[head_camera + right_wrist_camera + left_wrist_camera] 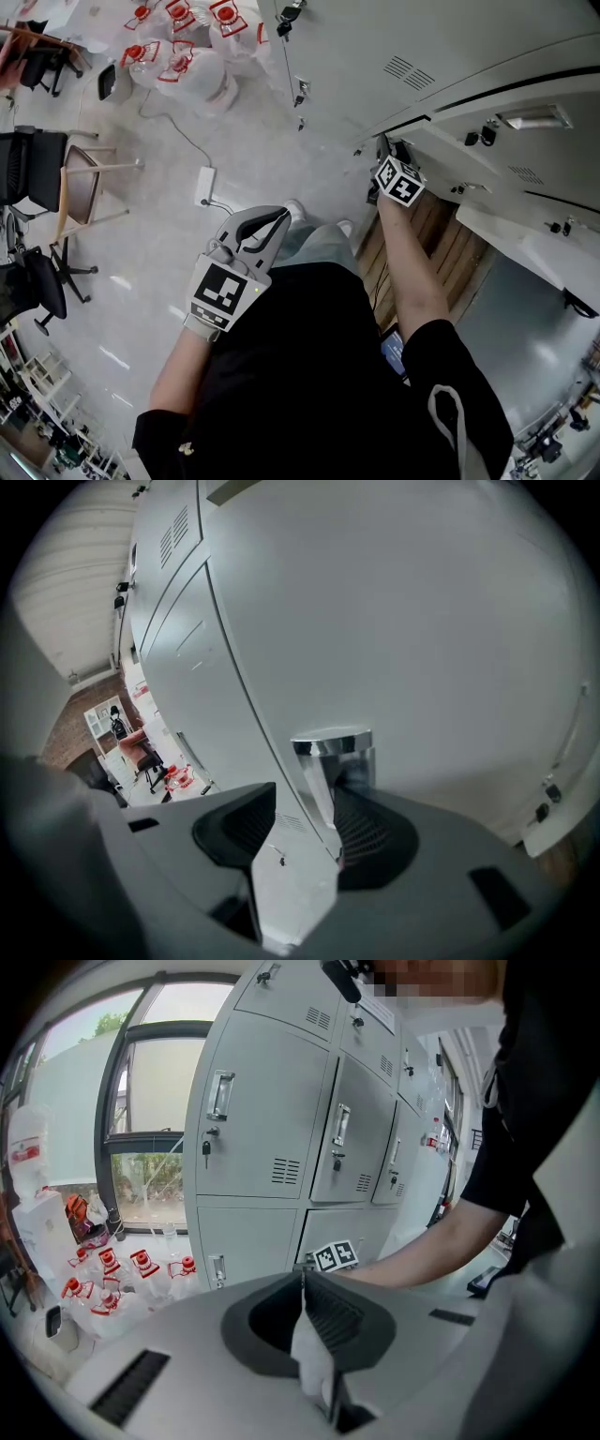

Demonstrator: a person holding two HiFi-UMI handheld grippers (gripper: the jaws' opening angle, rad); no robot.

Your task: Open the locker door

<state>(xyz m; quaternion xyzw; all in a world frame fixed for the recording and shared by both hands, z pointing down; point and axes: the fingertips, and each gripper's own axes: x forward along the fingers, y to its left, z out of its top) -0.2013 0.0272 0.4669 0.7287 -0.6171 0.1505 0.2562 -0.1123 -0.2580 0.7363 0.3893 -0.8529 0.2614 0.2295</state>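
Observation:
A bank of grey lockers (487, 103) fills the right of the head view. My right gripper (384, 155), with its marker cube (399, 181), reaches out to a low locker door. In the right gripper view the grey door (394, 621) fills the frame. Its edge runs down between the jaws of the right gripper (300, 808), which stand wide. The chrome handle (333, 752) sits just at the right-hand pad (370, 832); I see no squeeze on it. My left gripper (267, 225) hangs in front of my body, shut on nothing. Its pads (302, 1283) meet in the left gripper view.
Several large water bottles with red caps (178, 56) stand on the floor at the back. A wooden chair (80, 183) and a black office chair (42, 281) are at the left. A white power strip (204, 185) with its cable lies on the floor. More closed lockers (272, 1119) stand ahead.

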